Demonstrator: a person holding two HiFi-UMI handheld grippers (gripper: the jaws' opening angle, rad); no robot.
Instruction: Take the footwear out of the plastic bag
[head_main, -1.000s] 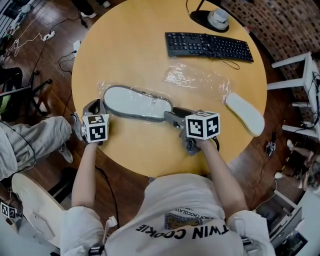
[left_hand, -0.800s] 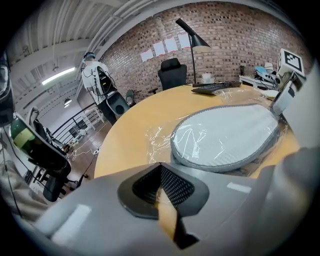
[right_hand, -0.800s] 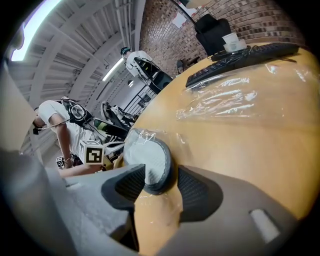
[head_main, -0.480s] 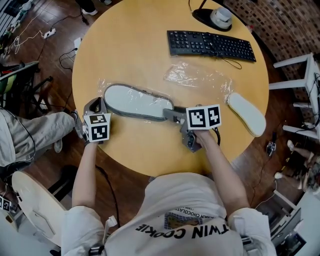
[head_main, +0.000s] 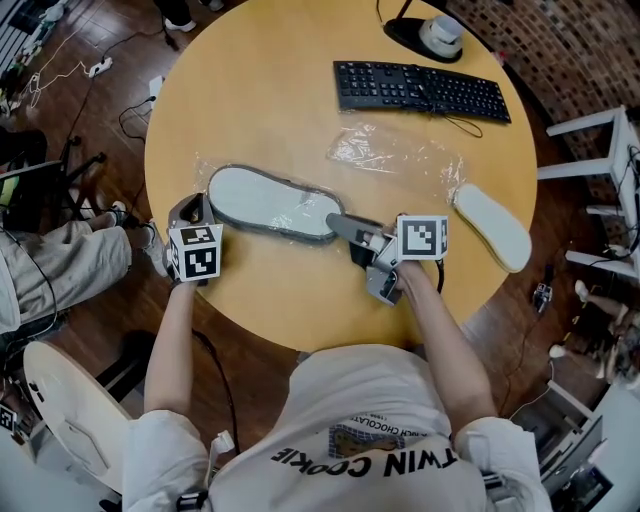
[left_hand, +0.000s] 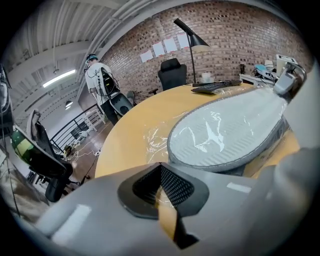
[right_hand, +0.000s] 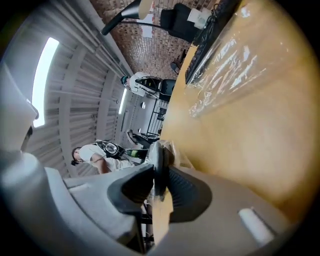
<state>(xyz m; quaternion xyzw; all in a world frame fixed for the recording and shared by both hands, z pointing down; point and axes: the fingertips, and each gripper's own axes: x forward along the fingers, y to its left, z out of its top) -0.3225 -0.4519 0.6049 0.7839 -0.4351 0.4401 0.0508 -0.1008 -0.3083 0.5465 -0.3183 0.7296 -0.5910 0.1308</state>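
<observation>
I see one round tan wooden table (head_main: 270, 100), brick walls. Two slippers: grey-rimmed bagged slipper (head_main: 270, 203), white loose slipper (head_main: 490, 227). Two clear plastic bags: filled bag (head_main: 203, 168), empty bag (head_main: 395, 155). Left gripper (head_main: 190, 212) pinches filled bag; right gripper (head_main: 340, 225), jaws just closing, clamps bagged slipper.

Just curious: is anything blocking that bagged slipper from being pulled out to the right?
Only its own clear bag, wrapped round the slipper. The second slipper and the empty bag lie farther off on the table.

I see a round wood table (head_main: 270, 120). On it: keyboard (head_main: 420, 92) & lamp foot (head_main: 425, 38) at the back, empty bag (head_main: 395, 155) in the mid, slipper (head_main: 270, 203) in a clear bag (head_main: 205, 170) near me, 2nd slipper (head_main: 492, 227) at rt.
</observation>
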